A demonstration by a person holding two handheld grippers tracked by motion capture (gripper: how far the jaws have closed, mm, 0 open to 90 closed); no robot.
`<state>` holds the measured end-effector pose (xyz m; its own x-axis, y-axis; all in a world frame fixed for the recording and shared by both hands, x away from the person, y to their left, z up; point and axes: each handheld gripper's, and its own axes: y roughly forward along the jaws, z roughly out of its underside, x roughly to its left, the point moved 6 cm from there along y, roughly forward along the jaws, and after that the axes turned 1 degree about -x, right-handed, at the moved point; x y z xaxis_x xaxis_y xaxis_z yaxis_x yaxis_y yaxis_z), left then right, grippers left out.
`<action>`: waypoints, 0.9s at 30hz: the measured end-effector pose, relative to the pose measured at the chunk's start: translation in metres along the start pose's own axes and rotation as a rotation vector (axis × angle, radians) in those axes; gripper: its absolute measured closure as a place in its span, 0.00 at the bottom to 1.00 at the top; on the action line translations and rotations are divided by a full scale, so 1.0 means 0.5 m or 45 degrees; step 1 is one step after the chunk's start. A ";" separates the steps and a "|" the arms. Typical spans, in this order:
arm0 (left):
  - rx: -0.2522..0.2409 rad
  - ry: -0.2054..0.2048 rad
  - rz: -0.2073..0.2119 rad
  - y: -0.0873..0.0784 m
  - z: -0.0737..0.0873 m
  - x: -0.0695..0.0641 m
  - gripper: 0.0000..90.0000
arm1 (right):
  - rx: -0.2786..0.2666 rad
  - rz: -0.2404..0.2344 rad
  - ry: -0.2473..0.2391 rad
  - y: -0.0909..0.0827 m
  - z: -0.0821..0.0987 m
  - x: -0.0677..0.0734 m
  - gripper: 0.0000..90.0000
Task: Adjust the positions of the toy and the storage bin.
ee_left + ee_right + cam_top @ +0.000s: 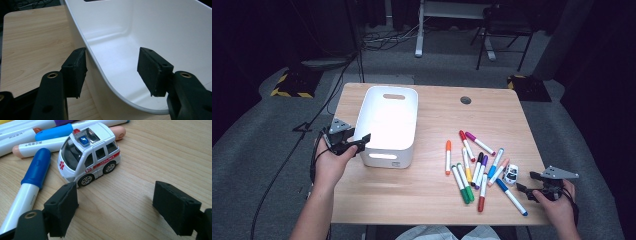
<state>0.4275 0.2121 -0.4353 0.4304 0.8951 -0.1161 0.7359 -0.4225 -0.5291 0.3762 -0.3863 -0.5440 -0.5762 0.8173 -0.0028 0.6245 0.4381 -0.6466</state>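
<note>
Markers [474, 167] lie scattered on a wooden table [432, 195], well to the right of a white bin [388, 125] in the high view. A person's left hand holds the left gripper [362, 142] against the bin's left near corner. The right gripper [523, 189] rests right of the markers, well apart from the bin, beside a small toy ambulance [511, 174].

Left gripper view: the bin's wall [100, 65] runs between the two black jaws; one pad touches its outer face, the other stands clear inside, so no firm pinch is visible.

Right gripper view: the jaws stand spread above bare wood, the toy ambulance [88, 155] just ahead, untouched, with a blue-capped marker [35, 173] beside it.
</note>
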 end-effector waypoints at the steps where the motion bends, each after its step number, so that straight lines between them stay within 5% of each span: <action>1: -0.007 -0.002 0.006 0.000 0.001 -0.002 0.45 | -0.001 0.000 -0.001 0.000 0.000 0.000 0.23; 9: -0.011 0.034 0.029 -0.016 0.012 -0.031 0.44 | -0.001 0.000 -0.001 0.000 0.000 0.000 0.23; 27: 0.012 0.157 0.139 -0.078 0.067 -0.169 0.36 | -0.001 0.000 0.000 0.000 0.000 0.000 0.23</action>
<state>0.3451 0.1579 -0.4333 0.5686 0.8197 -0.0694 0.6769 -0.5142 -0.5267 0.3762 -0.3862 -0.5440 -0.5759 0.8175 -0.0027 0.6252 0.4383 -0.6458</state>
